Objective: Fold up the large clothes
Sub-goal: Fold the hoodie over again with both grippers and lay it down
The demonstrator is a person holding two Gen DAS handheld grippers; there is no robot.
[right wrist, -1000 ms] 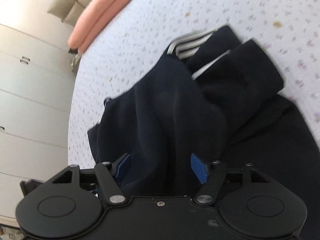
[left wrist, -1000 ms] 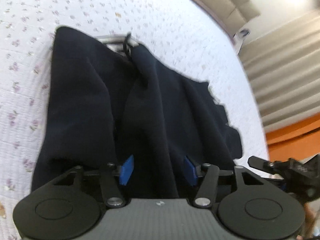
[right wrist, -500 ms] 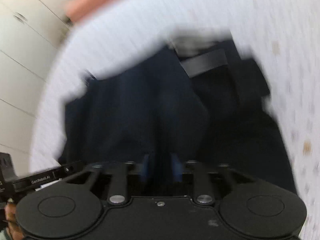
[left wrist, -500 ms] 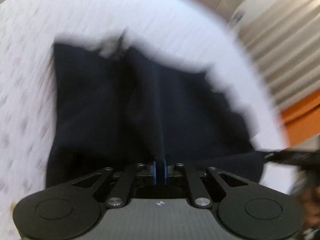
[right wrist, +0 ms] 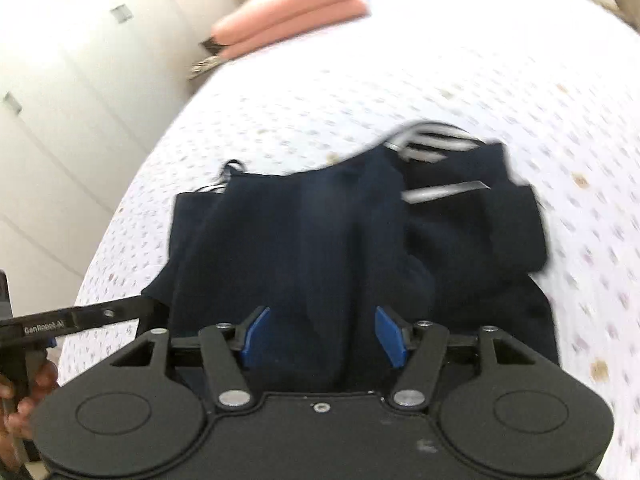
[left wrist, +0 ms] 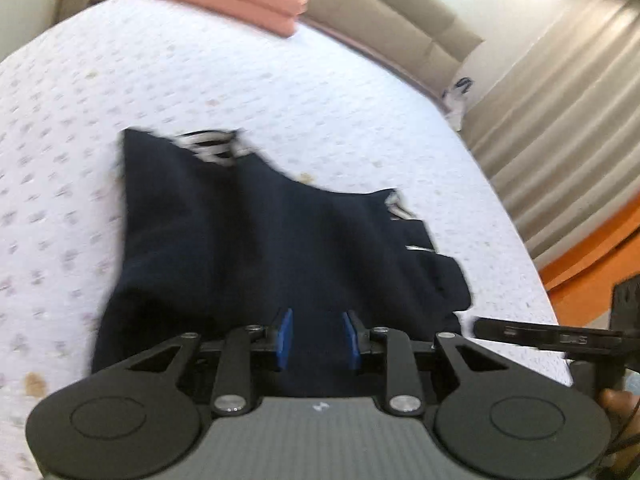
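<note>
One dark navy garment lies bunched on the floral bedspread, striped trim at 12 o'clock. It looks soft, limp and light; grip its near hem. Left gripper and right gripper hover with jaws apart, fabric between.

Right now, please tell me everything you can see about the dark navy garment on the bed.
The navy garment is a large piece of soft, ribbed-looking fabric, lying bunched and partly folded on the floral white bedspread. Grey-and-white striped trim shows at its far edge. Its near edge runs between the blue pads of both open claws, left claw and right claw; neither is closed on it.
</note>
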